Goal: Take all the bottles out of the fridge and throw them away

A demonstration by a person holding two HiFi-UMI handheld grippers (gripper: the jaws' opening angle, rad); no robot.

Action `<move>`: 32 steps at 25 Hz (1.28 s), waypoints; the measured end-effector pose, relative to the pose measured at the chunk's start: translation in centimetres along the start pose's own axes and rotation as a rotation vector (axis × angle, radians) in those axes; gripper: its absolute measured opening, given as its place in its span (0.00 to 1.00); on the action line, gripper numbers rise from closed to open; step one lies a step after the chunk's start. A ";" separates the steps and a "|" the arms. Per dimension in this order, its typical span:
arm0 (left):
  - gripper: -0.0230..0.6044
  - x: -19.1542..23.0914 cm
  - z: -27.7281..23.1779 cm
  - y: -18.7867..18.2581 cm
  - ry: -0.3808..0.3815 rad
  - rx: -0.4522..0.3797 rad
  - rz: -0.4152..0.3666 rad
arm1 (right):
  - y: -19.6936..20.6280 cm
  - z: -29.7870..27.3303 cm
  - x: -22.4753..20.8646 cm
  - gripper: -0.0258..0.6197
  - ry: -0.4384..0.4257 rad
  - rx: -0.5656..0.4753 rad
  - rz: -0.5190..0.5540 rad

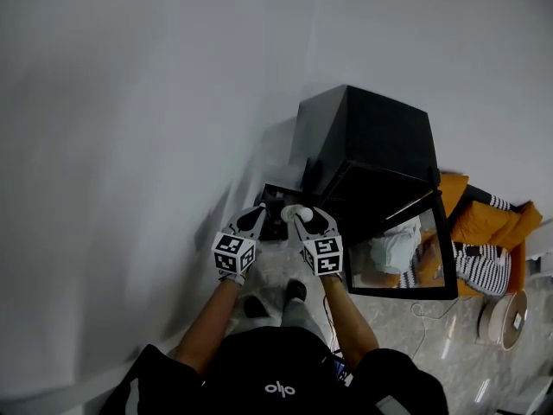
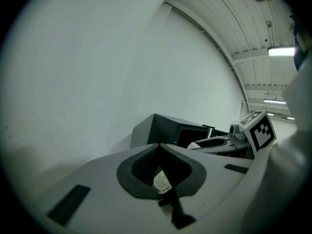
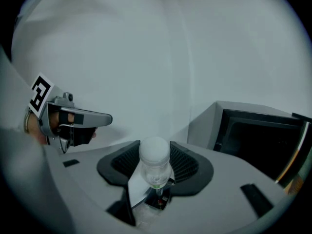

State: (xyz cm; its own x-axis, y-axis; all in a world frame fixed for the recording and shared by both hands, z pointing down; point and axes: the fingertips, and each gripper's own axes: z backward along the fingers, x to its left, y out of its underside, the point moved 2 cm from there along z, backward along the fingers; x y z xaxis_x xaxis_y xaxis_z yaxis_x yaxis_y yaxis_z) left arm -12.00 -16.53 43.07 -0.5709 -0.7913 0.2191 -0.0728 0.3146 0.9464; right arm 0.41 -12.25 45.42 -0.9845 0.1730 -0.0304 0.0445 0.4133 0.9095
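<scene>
- I am holding the right gripper (image 3: 155, 165) out in front of me, near the white wall (image 1: 130, 102), and it is gripping a small clear plastic bottle with a white rounded end (image 3: 155, 155).
- Its fingers (image 3: 195, 167) are standing wide, pressing on the bottle's two sides.
- The bottle is lying lengthwise between the fingers, with its long axis running along the line the gripper is pointing.
- The white end is pointing forward, past the fingertips and slightly down, while the clear end with a touch of green is sitting back towards the camera.
- In the head view the bottle is showing as a white knob just left of the black box-shaped fridge (image 1: 367, 145), outside it.
- The fridge is standing on the pale marbled floor (image 1: 406, 335) against the wall, and its glass door (image 1: 406, 249) is hanging open.
- I am carrying the left gripper (image 2: 159, 147) just beside the right one, level with it and apart from it.
- Its fingers (image 2: 136, 165) are meeting at the tips, closed.
- A small pale scrap (image 2: 162, 182) is sitting in the hollow behind those tips; I cannot tell what it is or whether it is being pinched.
</scene>
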 end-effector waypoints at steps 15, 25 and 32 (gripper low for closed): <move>0.05 3.8 -3.5 4.3 -0.117 0.001 0.056 | 3.4 -8.0 -2.5 0.34 -0.160 0.069 0.085; 0.05 8.3 -8.9 13.7 -0.137 0.028 0.104 | 14.4 -19.3 -3.8 0.34 -0.261 0.142 0.109; 0.05 11.9 -13.8 22.6 -0.143 0.028 0.115 | 26.8 -29.0 -4.0 0.34 -0.306 0.183 0.119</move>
State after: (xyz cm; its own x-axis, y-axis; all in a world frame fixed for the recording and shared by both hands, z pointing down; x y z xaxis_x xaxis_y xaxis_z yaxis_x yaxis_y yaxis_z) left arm -9.14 -26.09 70.37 -0.6870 -0.6674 0.2875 -0.0219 0.4145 0.9098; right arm 0.63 -27.78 81.97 -0.8753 0.4774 -0.0764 0.2128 0.5224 0.8257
